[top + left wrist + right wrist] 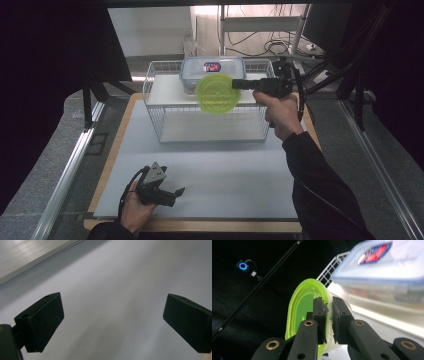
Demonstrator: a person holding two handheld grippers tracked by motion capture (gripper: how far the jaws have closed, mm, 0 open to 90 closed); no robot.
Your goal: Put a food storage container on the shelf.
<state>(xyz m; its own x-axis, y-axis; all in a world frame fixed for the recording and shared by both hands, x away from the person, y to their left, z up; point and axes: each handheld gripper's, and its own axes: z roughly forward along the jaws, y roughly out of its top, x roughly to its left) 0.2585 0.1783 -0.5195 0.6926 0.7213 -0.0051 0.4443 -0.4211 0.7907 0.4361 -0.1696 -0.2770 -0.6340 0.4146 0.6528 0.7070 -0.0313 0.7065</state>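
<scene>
Above wire rack (pixel 155 107): green lid (pixel 216 94) clamped in right hand-held gripper (pixel 239 84).

- A white wire basket (pixel 155 107) stands at the far end of the table, a flat white shelf (pixel 165 90) across its top.
- A clear plastic box with a blue-rimmed lid (pixel 212 67) and a red and blue label rests on that shelf.
- A pale grey mat (pixel 225 170) covers the table, its wooden edge (pixel 112 155) showing at the sides.
- A monitor (pixel 327 22) and loose cables (pixel 275 47) sit behind the table.
- Metal rails (pixel 65 175) run along both sides.
</scene>
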